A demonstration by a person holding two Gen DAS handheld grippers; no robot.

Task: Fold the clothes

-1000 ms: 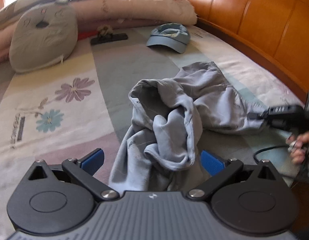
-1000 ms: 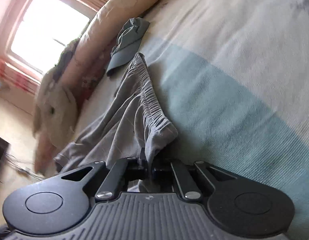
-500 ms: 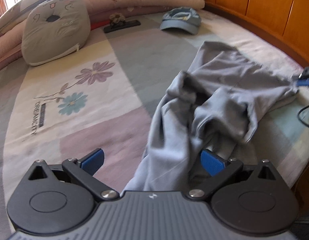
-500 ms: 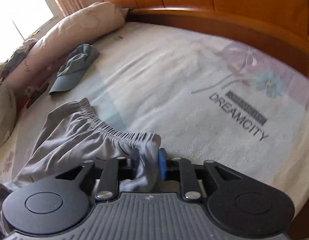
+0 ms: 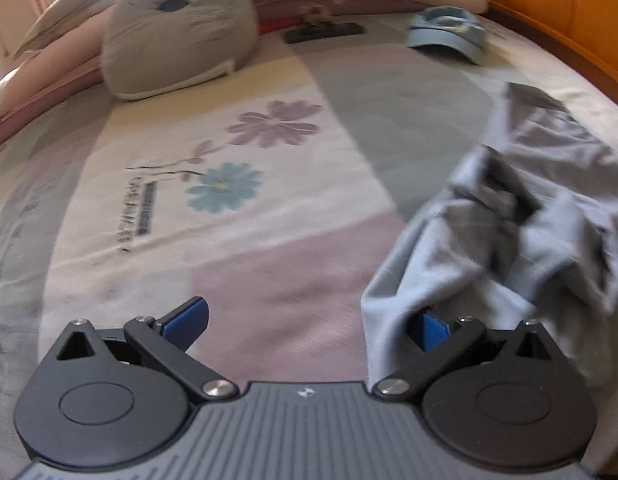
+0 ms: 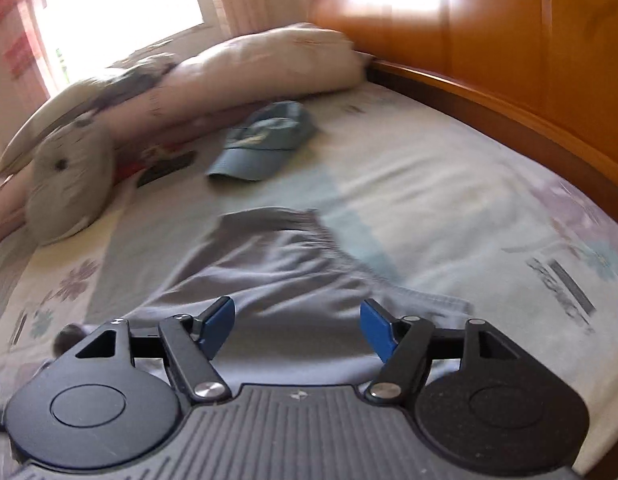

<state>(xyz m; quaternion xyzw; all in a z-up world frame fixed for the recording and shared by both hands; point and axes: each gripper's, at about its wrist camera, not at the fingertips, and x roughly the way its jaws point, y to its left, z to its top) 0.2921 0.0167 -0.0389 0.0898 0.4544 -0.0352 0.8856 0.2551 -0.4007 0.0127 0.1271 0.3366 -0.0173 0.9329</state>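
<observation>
Grey elasticated-waist shorts point(image 6: 277, 272) are lying half-spread, legs bunching point(image 5: 509, 240), on the floral bedsheet point(image 5: 237, 184). Both grippers, left point(image 5: 309, 324) and right point(image 6: 295, 320), are gaping wide, holding nothing. Risk: left pad point(image 5: 431, 328), apparently under cloth, is snagging an edge and dragging the bunch.

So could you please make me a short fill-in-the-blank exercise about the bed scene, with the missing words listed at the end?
1. The fingers of the right gripper are ____, with nothing held between them.
2. The grey trousers lie on the ____.
3. The item lying near the long pillow beyond the trousers is a blue ____.
4. The left gripper holds ____ between its fingers.

Missing words: open; bed; cap; nothing
</observation>
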